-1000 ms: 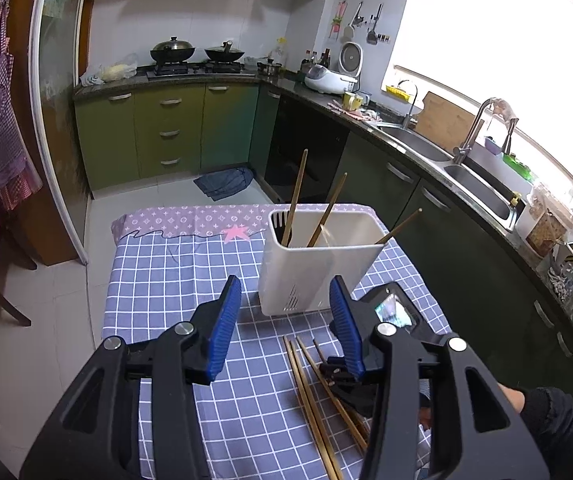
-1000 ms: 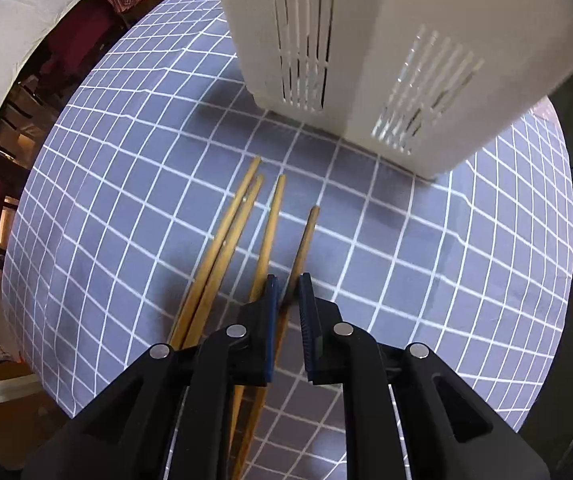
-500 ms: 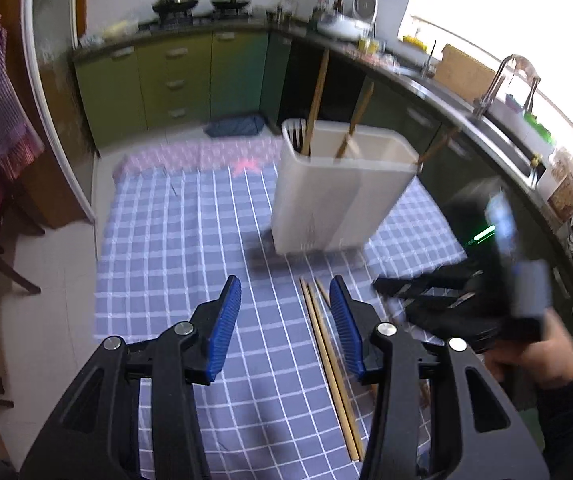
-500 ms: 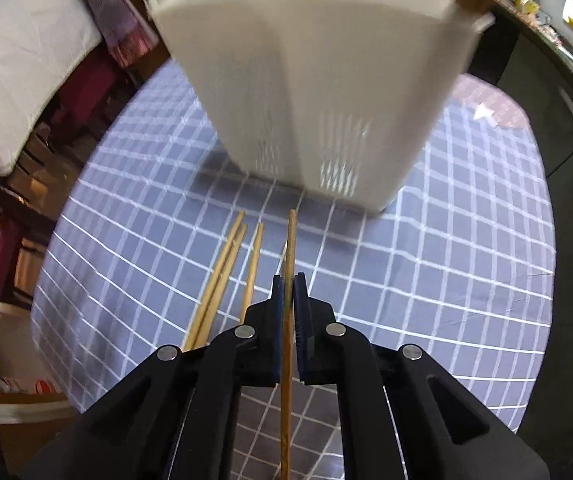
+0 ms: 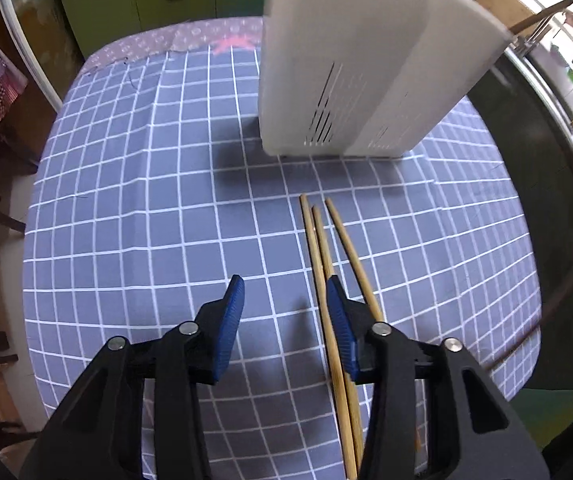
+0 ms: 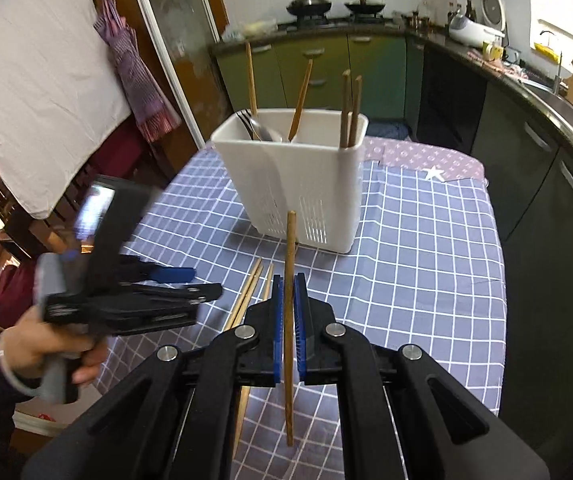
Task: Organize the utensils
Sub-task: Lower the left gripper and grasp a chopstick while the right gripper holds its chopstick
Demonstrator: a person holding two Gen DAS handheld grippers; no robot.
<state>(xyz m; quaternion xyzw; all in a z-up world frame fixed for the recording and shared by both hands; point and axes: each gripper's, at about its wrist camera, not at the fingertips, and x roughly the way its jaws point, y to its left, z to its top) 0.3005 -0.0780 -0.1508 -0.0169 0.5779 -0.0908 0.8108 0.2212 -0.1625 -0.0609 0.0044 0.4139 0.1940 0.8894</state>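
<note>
step in hand: the right gripper (image 6: 289, 312) had one chopstick (image 6: 289, 280) pinched tight between its blue pads and held clear of the checked tablecloth (image 6: 426, 248), pointing toward the white utensil caddy (image 6: 298, 184); by my reading this was the carry from table to caddy.
left gripper: the left gripper (image 5: 284, 300) hovered low over the cloth with nothing between its pads; its jaws had just been closing a little, yet stood parted. the three loose chopsticks (image 5: 322, 248) lay just beside its right finger (image 5: 340, 328), not inside the gap.
where the utensils were: the three lay side by side on the cloth in front of the caddy; several chopsticks and a spoon (image 6: 260, 130) already stood in it.
next move: the held stick probably needs tipping upright above the caddy's rim and lowering into a compartment before release; the left gripper likely needs to shift toward the loose sticks to straddle one.
hard to make out: the caddy's top was cut off in the left wrist view; the left gripper appeared blurred in the right wrist view; the loose sticks' near ends ran under the gripper bodies.
</note>
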